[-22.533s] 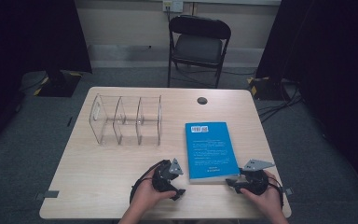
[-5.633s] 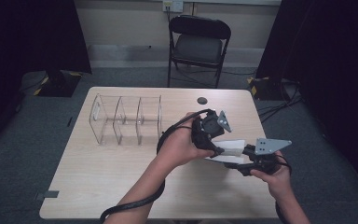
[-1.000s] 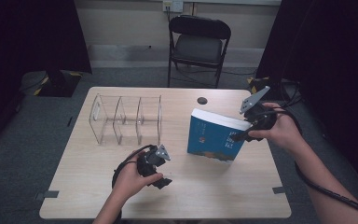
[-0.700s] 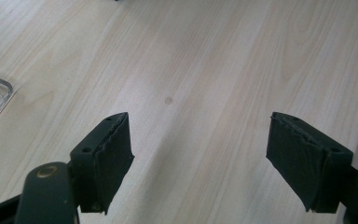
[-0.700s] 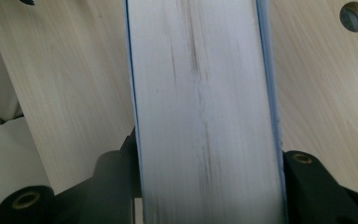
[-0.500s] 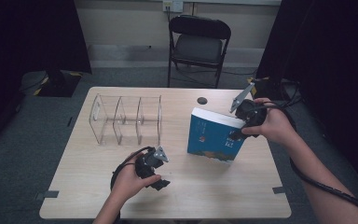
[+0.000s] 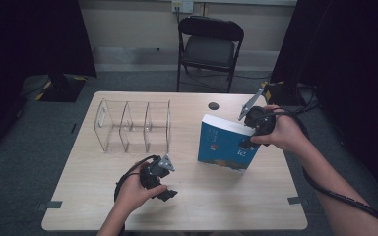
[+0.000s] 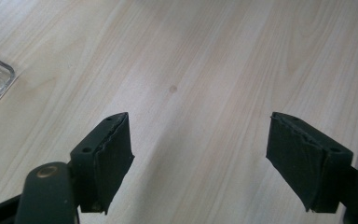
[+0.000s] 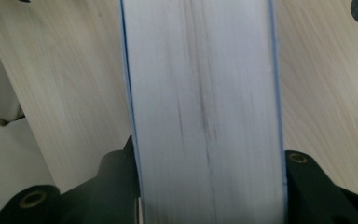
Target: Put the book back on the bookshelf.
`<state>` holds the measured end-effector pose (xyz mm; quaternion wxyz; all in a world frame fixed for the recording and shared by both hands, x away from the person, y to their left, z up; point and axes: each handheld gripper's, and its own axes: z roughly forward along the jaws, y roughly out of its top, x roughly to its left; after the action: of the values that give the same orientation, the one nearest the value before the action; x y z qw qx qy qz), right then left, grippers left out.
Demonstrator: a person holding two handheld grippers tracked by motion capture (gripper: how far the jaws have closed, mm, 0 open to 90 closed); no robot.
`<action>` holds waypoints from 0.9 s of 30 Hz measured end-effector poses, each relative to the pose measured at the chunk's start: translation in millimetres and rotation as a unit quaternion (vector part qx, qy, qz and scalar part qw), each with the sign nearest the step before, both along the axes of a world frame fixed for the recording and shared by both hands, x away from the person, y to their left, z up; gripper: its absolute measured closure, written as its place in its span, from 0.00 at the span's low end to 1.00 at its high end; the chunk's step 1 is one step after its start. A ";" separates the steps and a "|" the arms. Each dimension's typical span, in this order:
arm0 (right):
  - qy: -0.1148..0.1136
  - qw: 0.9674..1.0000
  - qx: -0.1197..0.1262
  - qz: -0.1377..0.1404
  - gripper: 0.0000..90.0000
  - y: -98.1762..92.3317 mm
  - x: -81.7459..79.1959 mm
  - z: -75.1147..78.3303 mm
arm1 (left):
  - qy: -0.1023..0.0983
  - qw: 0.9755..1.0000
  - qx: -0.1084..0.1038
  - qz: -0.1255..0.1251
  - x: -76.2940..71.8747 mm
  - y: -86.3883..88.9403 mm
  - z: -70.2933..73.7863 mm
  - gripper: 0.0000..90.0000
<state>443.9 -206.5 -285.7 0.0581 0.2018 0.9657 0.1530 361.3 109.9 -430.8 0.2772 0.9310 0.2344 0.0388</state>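
Book [image 7: 226, 146], blue-covered, stands tilted on the wooden table [image 7: 216, 196] near its right edge, gripped at its top corner by the right gripper [image 7: 250, 129]; bare wood separates it from the clear divider rack [image 7: 133, 127]. Left gripper view: left gripper [image 8: 198, 163] jaws wide apart over bare wood. Right gripper view: jaws clamp the book's page edge [image 9: 205, 112].

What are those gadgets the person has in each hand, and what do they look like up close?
They are handheld grippers. The left gripper and the right gripper are both black, each topped by a grey three-cornered plate and trailing a black cable that loops back along the forearm. Each ends in two flat, black, blocky fingers with rough-edged pads and small screw holes. The forearms are bare, with no sleeves visible.
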 end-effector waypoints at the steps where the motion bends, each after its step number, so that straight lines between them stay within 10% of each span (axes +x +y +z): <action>1: -0.006 1.000 -0.004 0.002 0.62 0.6 -0.4 -0.4 | 0.000 1.000 -0.003 0.002 0.0 0.5 0.0 0.24; 27: 0.005 1.000 -0.021 0.005 0.68 10.7 -12.3 5.5 | 0.005 0.999 -0.028 0.014 2.6 18.6 -4.5 0.23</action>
<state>431.6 -195.8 -280.2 0.0562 0.1965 0.9700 0.1320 363.9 128.5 -435.4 0.3017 0.9197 0.2494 0.0313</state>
